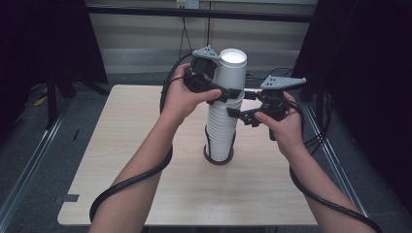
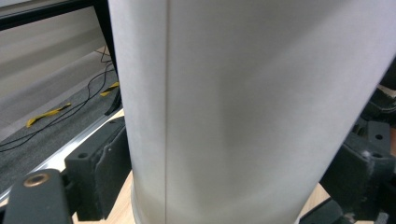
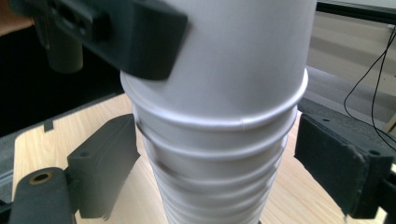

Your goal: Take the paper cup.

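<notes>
While stacked, top cup [image 1: 230, 73] between left tool [image 1: 228, 95].

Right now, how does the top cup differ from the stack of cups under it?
The top cup is raised, its wall mostly exposed; the stack of cups shows only nested rims. The left tongs clamp the top cup; the right tongs flank the stack, jaws apart. Both are white paper.
</notes>
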A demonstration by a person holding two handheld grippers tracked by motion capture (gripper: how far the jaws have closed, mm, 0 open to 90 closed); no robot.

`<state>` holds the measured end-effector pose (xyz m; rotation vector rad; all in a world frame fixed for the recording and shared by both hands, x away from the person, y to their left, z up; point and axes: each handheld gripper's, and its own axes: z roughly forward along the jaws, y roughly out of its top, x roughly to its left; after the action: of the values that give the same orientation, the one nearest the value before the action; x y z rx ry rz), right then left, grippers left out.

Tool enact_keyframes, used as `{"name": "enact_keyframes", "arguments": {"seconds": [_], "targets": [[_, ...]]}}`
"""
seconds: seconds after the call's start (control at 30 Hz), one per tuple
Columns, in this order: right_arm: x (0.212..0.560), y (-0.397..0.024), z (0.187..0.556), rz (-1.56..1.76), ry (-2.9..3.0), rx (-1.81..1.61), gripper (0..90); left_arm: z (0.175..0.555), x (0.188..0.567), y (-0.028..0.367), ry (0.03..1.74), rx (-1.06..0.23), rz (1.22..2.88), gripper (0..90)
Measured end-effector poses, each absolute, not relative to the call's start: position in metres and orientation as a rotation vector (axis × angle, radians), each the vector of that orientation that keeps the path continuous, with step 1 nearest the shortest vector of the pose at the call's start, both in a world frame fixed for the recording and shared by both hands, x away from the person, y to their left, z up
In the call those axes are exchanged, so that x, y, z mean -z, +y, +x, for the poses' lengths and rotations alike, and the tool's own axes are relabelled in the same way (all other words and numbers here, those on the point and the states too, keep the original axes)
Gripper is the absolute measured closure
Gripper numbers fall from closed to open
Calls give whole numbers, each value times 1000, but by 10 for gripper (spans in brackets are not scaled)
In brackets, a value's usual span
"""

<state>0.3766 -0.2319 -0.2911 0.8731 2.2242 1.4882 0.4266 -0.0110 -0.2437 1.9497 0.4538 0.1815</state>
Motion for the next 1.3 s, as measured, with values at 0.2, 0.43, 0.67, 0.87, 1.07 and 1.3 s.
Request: {"name": "enact_keyframes", "arguments": {"seconds": [0.2, 0.43, 0.67, 0.87, 1.07, 1.3], "targets": [[292, -226, 380, 909, 2203, -1521, 105, 426, 246, -12, 456, -189, 1955, 126], [293, -223, 382, 935, 2188, -1539, 103, 425, 244, -12, 476, -196, 1964, 131], [292, -222, 383, 930, 2192, -1524, 109, 426, 243, -13, 491, -189, 1959, 133], [294, -222, 383, 922, 2178, -1533, 111, 425, 242, -13, 501, -197, 1960, 134], [295, -222, 383, 920, 2173, -1534, 111, 425, 241, -14, 506, -205, 1962, 137], [298, -221, 383, 923, 2173, -1520, 112, 425, 238, -13, 514, -211, 1929, 143]]}}
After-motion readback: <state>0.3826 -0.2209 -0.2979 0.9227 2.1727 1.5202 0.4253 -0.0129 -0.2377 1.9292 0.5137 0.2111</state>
